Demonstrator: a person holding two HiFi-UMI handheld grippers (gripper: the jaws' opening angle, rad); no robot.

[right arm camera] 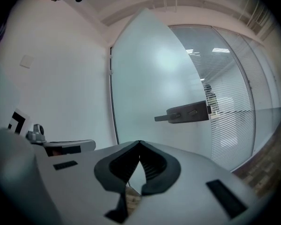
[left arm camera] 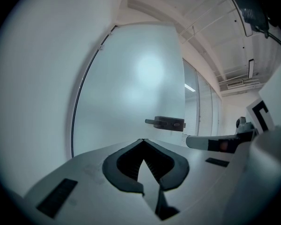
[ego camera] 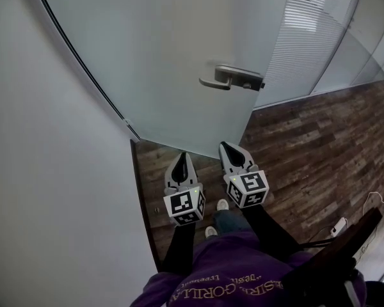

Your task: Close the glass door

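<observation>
The glass door (ego camera: pixel 166 50) bears a level handle (ego camera: pixel 232 77) pointing toward the wall (ego camera: pixel 51 171).

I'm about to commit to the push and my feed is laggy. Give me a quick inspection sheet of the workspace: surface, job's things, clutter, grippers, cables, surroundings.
Surface: dark wood-plank floor.
Job's things: frosted glass door, its hinge side by the wall; metal lever handle near its free edge, untouched.
Clutter: white adapter on the floor at lower right; a dark bar beside it, cannot tell what it is.
Grippers: left gripper and right gripper are both shut and empty, side by side, pointing at the door and short of it.
Cables: thin white cable on the floor near the adapter.
Surroundings: white wall at left; glass partition with blinds beyond the door at right.
</observation>
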